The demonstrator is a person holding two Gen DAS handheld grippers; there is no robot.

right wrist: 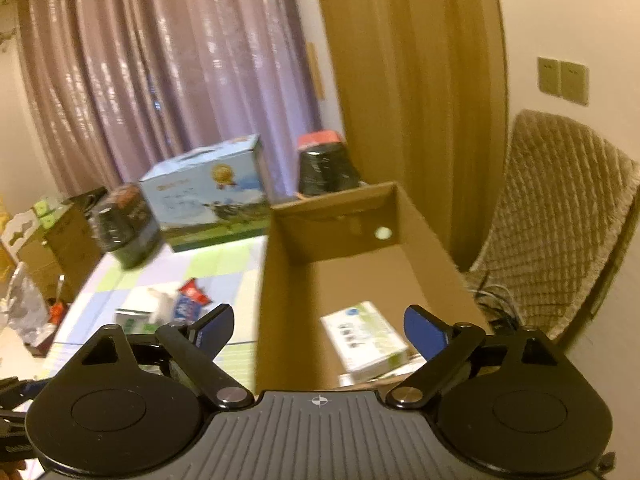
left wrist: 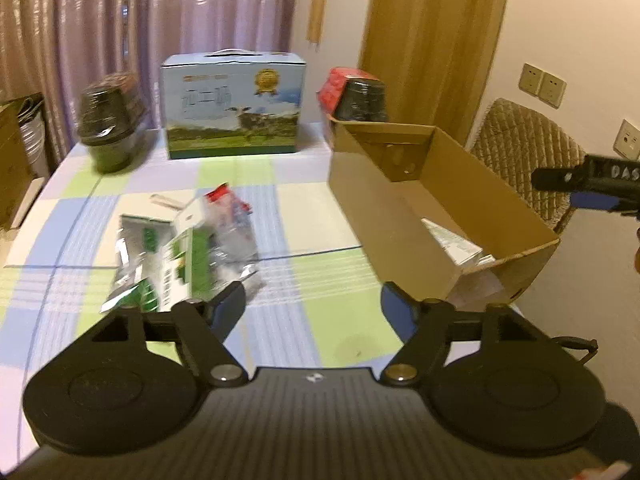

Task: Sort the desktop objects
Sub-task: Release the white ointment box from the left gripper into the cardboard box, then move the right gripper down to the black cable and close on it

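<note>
both jaws are spread and empty; the right gripper (right wrist: 318,332) is held over the cardboard box (right wrist: 360,272), where one white packet (right wrist: 366,340) lies; the packets (left wrist: 188,248) at ten o'clock of the left gripper (left wrist: 312,304) are judged next to be grasped.

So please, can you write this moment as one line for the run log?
left gripper: open, empty | right gripper: open, above brown cardboard box | white-green carton: inside box | silver-green foil packets: on table
</note>
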